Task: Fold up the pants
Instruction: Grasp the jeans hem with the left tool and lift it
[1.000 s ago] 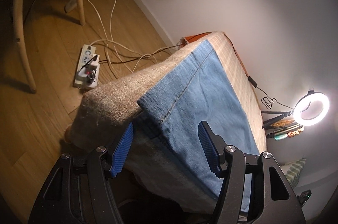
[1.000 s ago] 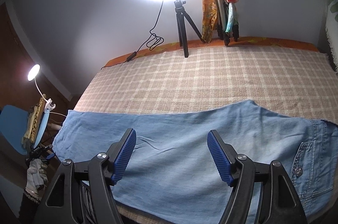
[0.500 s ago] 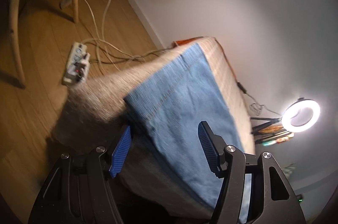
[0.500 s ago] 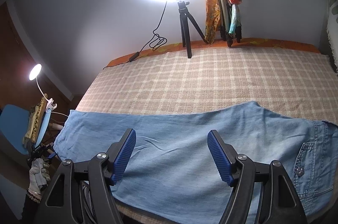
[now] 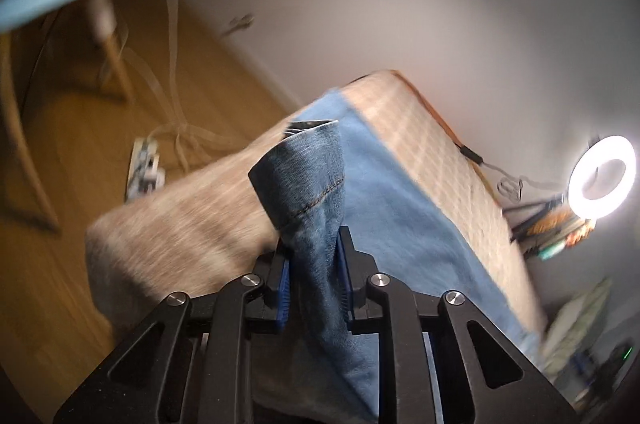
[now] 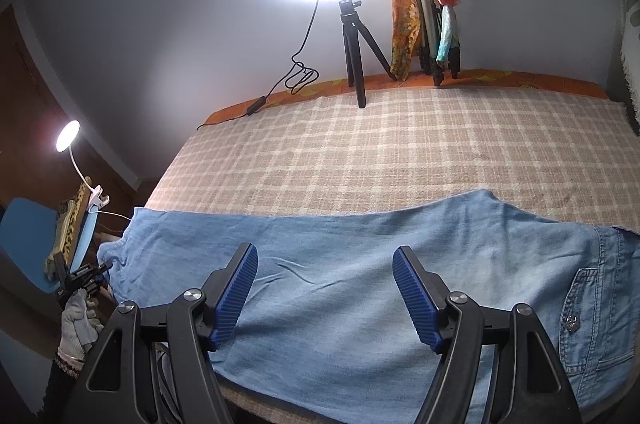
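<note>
Left gripper (image 5: 314, 256), jaws just closed, clamped on the hem of the pants (image 6: 360, 284), lifting it off the checked bed cover (image 6: 400, 144); right gripper (image 6: 325, 278) spread wide, empty, hovering above the denim mid-leg.

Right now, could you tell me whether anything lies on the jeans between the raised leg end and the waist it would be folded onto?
Nothing visible does. The left hand-held gripper has just been closing and now pinches the hem; the jeans lie flat and bare up to the waist, with the right hand-held gripper open above them.
</note>
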Demonstrator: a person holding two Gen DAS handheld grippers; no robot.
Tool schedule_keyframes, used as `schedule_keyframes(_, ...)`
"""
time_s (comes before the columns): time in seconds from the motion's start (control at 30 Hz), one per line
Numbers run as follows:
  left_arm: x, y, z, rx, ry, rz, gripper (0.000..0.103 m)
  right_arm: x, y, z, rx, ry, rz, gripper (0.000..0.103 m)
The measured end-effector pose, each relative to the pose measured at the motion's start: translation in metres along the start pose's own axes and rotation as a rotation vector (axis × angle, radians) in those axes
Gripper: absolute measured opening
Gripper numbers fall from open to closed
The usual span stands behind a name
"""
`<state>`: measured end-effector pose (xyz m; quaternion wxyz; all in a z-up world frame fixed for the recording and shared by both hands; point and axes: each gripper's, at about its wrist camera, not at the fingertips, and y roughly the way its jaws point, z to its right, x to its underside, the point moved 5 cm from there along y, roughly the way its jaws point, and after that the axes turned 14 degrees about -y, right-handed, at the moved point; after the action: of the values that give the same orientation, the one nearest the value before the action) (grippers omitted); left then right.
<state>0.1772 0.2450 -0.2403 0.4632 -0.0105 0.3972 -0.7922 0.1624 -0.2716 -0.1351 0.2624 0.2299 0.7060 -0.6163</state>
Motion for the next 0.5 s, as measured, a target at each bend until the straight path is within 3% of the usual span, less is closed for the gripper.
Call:
schedule_keyframes(0.13,0.012,-0.008,0.045,0.037,0.157,0.015,0.016,-0.003,0.012,-0.007,-0.035,0.000,-0.018,0.073)
schedule_keyframes(0.3,0.047,-0.004,0.098,0.085,0.360,-0.033,0.015,-0.018,0.040,-0.037,-0.123,-0.031,-0.043,0.073)
schedule_keyframes(0.5,0.095,0.015,0.134,0.132,0.500,-0.143,0.015,-0.039,0.106,-0.084,-0.325,-0.008,-0.119,0.073)
